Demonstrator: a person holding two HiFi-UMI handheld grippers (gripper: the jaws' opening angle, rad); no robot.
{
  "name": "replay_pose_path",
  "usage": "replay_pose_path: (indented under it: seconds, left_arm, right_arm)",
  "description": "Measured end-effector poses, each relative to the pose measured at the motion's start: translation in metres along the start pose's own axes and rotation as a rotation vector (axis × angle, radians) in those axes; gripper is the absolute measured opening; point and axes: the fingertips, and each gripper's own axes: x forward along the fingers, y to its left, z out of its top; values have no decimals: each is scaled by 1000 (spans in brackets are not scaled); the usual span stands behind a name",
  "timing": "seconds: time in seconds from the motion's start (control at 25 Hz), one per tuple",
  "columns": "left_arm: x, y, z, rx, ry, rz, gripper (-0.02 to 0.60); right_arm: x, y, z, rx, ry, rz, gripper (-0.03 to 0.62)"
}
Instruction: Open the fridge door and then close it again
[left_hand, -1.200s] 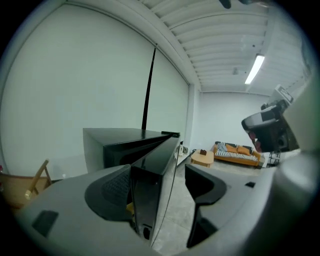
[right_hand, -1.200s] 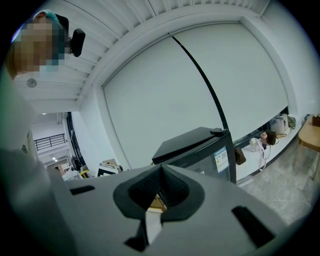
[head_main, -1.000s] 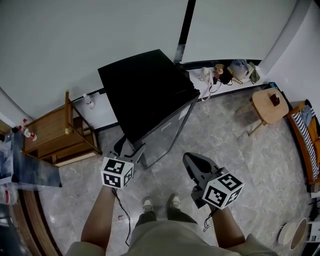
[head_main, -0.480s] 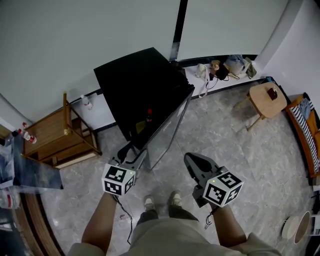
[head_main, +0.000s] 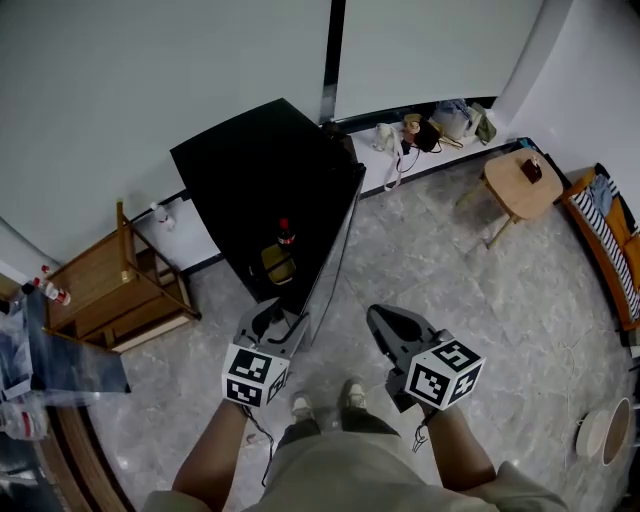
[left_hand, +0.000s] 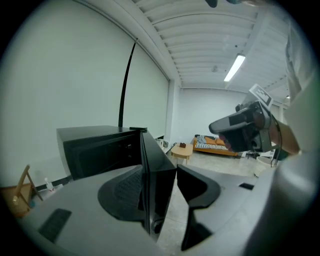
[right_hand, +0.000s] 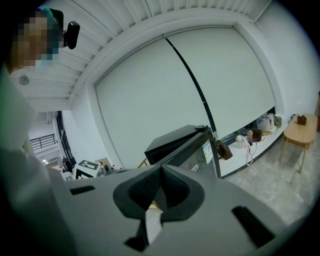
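- Far L — a wooden rack (head_main: 100, 285) is standing against the pale wall, w/ a small red-capped bottle (head_main: 57, 294) lying near its L end.
- Ctr-L — the black fridge (head_main: 250, 165) is standing at an angle to the wall. Its door (head_main: 338, 240) is hanging partly open, hinged at its far end, w/ the free end swinging out toward the person.
- Inside the opening, a dark bottle (head_main: 285, 233) is standing upright, w/ a yellowish item (head_main: 277, 265) just in front of it; what that item is cannot be told.
- L gripper (left_hand: 160, 180) is clamping the free edge of the door. One pad is lying against the inner face and the other is pressing on the outer corner, so the door edge is sitting between them. Its jaws have just been closing.
- Ctr, bottom — the person's shoes (head_main: 352, 395) are resting on the grey marbled floor (head_main: 500, 300), between the two grippers.
- R gripper (right_hand: 161, 175) is hanging apart from the fridge, to the R of the door. Its jaws are pressing together w/ nothing between them, and it is pointing toward the door's outer face.
- Behind, ctr-R — a low white ledge (head_main: 380, 165) is running along the wall, carrying bags and small clutter (head_main: 430, 130).
- R — a round wooden stool (head_main: 505, 185) is standing on the floor, w/ a small dark object (head_main: 532, 168) sitting on top.
- Far R — a sofa (head_main: 625, 255) is showing at the edge, w/ a striped cushion (head_main: 590, 215) lying on it.
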Motion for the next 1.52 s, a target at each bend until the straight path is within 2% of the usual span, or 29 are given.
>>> replay_pose_path:
  seconds: [0.2, 0.68, 0.76, 0.92, 1.08, 1.16, 1.28, 1.52]
  left_arm:
    - [8, -30, 6, -1, -6, -66, 213]
    - [39, -115, 14, 64, -5, -235, 205]
    - [48, -129, 22, 84, -27, -254, 199]
    - [67, -151, 62, 111, -131, -254, 199]
    - [106, -172, 63, 194, -35, -282, 199]
    - [120, -182, 62, 202, -6, -302, 199]
    - [133, -192, 65, 175, -5, -326, 199]
    - [158, -215, 74, 176, -9, -326, 201]
  right_arm:
    - [-18, -11, 0, 8, -16, -36, -9]
    - [-64, -45, 4, 35, -68, -121, -9]
    - [-72, -52, 6, 39, -79, -134, -9]
    - [-93, -68, 10, 46, -97, -160, -9]
    - [-116, -91, 14, 55, -120, -197, -9]
    - [-128, -104, 16, 60, -130, -217, -9]
    - [-143, -123, 17, 73, -142, -245, -9]
    - [-168, -157, 14, 101, -153, -279, -9]
